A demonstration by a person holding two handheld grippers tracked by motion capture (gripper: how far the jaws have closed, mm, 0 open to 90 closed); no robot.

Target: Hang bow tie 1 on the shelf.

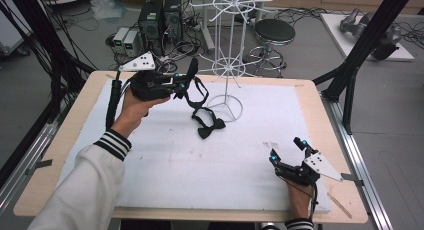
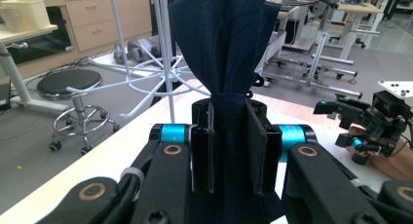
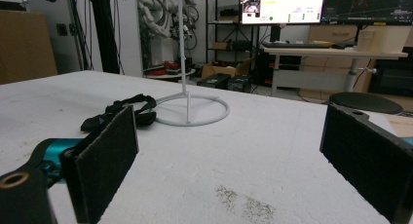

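Note:
My left gripper (image 1: 184, 85) is raised above the far left of the white pad and is shut on a dark navy bow tie (image 1: 193, 69). The tie's fabric (image 2: 224, 44) fans upward from between the jaws, and its strap loops down beside them. A second, black bow tie (image 1: 210, 126) lies on the pad next to the ring base of a white wire stand (image 1: 226, 108); in the right gripper view this tie (image 3: 122, 112) rests left of the stand's base (image 3: 192, 114). My right gripper (image 1: 289, 150) rests near the pad's front right, open, nothing between its pads (image 3: 104, 160).
The white foam pad (image 1: 200, 165) covers a wooden table (image 1: 330, 120). The stand's spoked arms (image 1: 235, 2) reach out above the far edge. A black stool (image 1: 274, 32) and computer cases (image 1: 160, 20) stand on the floor beyond. The right gripper (image 2: 343, 126) appears far right in the left gripper view.

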